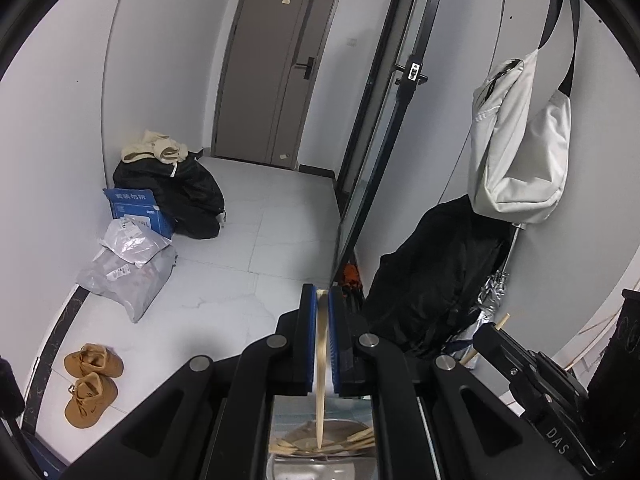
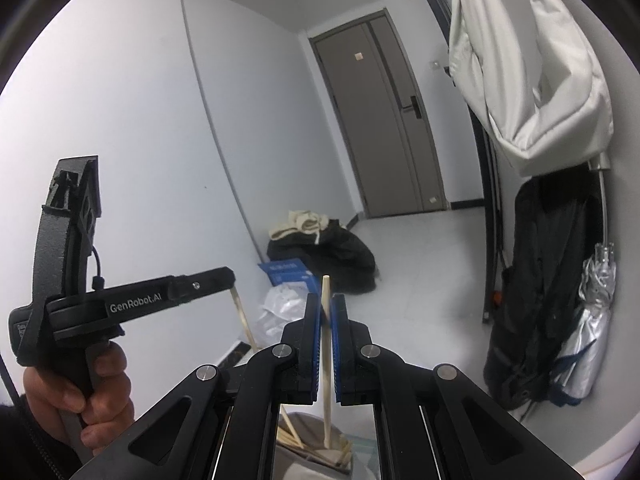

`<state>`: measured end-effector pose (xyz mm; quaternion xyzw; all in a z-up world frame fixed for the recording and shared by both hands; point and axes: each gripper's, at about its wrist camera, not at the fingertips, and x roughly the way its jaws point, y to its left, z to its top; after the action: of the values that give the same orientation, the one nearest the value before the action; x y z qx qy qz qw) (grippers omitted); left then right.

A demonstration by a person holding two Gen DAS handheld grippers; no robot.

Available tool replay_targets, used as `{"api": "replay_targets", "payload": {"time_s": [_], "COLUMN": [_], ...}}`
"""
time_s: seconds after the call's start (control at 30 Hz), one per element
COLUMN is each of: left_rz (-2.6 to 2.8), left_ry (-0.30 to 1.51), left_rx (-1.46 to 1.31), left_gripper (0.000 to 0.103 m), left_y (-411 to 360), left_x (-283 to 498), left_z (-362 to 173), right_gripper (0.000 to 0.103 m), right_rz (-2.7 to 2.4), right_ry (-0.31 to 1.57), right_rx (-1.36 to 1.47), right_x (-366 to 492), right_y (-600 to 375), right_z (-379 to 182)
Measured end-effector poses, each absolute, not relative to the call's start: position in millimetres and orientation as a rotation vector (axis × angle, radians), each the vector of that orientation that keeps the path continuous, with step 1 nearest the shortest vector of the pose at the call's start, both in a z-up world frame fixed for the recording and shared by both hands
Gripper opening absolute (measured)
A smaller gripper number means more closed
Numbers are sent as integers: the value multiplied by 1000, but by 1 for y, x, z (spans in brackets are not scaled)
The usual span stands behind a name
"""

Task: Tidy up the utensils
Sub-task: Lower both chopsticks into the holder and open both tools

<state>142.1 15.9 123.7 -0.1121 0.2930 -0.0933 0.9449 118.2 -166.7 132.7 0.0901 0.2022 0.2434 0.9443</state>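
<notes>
My left gripper point(image 1: 322, 300) is shut on a pale wooden chopstick point(image 1: 321, 380) held upright; its lower tip reaches down into a metal bowl point(image 1: 320, 468) holding several more chopsticks point(image 1: 352, 440). My right gripper point(image 2: 329, 308) is shut on another wooden chopstick point(image 2: 327, 380), also upright over the bowl point(image 2: 312, 468). The left gripper also shows in the right wrist view point(image 2: 224, 276), with its chopstick point(image 2: 244, 320) hanging below it. The right gripper's body shows at the right edge of the left wrist view point(image 1: 532, 364).
A white bag point(image 1: 520, 140) and a black coat point(image 1: 432, 280) hang on the right wall, with a folded silver umbrella point(image 2: 588, 320) beside them. On the floor lie parcels point(image 1: 128, 272), a blue box point(image 1: 136, 208), dark clothes point(image 1: 180, 192) and brown shoes point(image 1: 92, 380). A grey door point(image 1: 276, 64) stands behind.
</notes>
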Motion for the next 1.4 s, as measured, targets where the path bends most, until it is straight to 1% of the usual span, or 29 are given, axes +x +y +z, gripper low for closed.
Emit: {"api": "replay_targets", "payload": {"time_s": [0.23,0.43,0.9,1.3,1.4], "left_rz": [-187,-198,-194,-156,-123], "left_ry": [577,602,623,685,681], "left_rx": [-212,-209,-187,-169,-170], "left_gripper": [2,2,3,4,4], "left_y": [20,20,20,19,20], "left_x": [142,141,127,119,117], "left_z": [108,96,84,61,57], "right_gripper": [4,4,4,4,5], "right_rz": [497,508,518,522,539], "right_ry": [436,455,508,616,671], "right_rx": [156,136,84,67,62], "right_x": [128,126,126,124,127], "right_y": [-157,-151,-142,-134,-130], "right_z": [119,106,86,62,51]}}
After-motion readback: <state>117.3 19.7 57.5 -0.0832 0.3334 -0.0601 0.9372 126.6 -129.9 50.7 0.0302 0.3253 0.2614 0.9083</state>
